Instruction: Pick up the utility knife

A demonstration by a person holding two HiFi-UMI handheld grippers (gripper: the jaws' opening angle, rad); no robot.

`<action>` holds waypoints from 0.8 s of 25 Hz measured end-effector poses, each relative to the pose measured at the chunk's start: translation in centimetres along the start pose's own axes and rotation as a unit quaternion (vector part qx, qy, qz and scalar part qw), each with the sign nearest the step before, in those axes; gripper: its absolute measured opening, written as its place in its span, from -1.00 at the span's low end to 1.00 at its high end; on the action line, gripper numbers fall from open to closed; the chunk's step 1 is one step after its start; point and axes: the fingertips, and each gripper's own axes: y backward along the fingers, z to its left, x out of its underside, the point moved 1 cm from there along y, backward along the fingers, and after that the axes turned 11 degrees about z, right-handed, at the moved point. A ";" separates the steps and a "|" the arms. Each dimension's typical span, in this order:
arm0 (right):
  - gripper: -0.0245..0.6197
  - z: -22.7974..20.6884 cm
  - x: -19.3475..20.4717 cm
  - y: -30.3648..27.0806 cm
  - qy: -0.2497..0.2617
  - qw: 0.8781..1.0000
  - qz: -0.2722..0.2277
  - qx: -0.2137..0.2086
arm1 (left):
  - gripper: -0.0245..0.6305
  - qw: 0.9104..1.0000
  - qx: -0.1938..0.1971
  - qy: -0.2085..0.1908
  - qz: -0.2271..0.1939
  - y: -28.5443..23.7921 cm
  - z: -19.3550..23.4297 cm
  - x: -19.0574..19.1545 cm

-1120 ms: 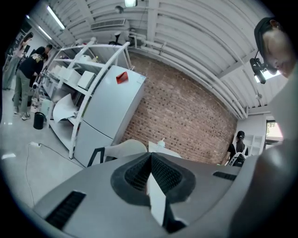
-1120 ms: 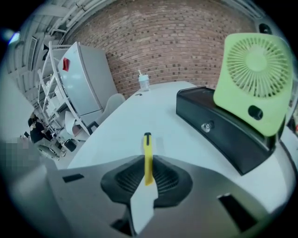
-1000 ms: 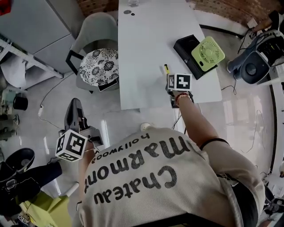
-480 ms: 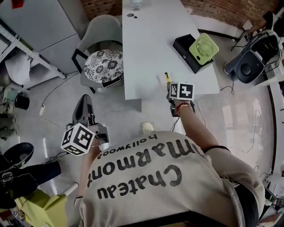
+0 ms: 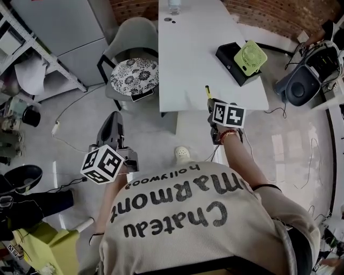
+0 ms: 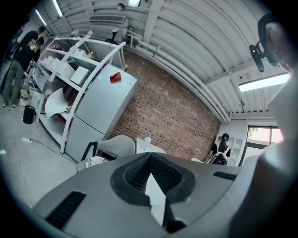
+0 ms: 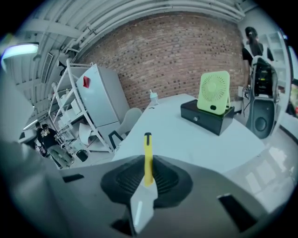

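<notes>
The yellow utility knife (image 5: 207,91) sticks out ahead of my right gripper (image 5: 211,103), which is shut on its rear end. They hang in the air over the near edge of the white table (image 5: 188,53). In the right gripper view the knife (image 7: 147,155) stands up between the dark pads (image 7: 163,179), its black tip pointing at the table (image 7: 186,135). My left gripper (image 5: 114,119) hangs over the floor, left of the table. It points roughly level toward the chair, and its jaws (image 6: 150,157) meet at the tips with nothing between them.
A black box (image 5: 231,62) with a green fan (image 5: 250,56) on it sits on the table's right side. A bottle (image 5: 173,6) stands at the far end. A chair with a patterned cushion (image 5: 134,76) is left of the table. A white shoe (image 5: 183,154) lies on the floor.
My right gripper has lifted the knife and drawn it back from over the tabletop to the near edge. The left gripper has also moved across the floor area, its jaws unchanged.
</notes>
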 end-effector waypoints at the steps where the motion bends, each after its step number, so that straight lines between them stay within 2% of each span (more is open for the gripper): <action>1: -0.75 0.4 0.1 0.5 0.000 1.000 -0.005 -0.001 | -0.93 1.000 0.000 0.000 -0.001 0.4 0.1 0.1; 11: -0.76 4.2 -0.2 3.6 0.031 0.998 -0.043 -0.017 | -0.93 1.000 -0.008 0.003 -0.008 3.8 0.8 0.4; 20: -0.76 7.5 -1.3 4.5 0.055 0.995 -0.062 -0.053 | -0.93 1.000 -0.009 0.003 -0.011 4.2 0.8 0.8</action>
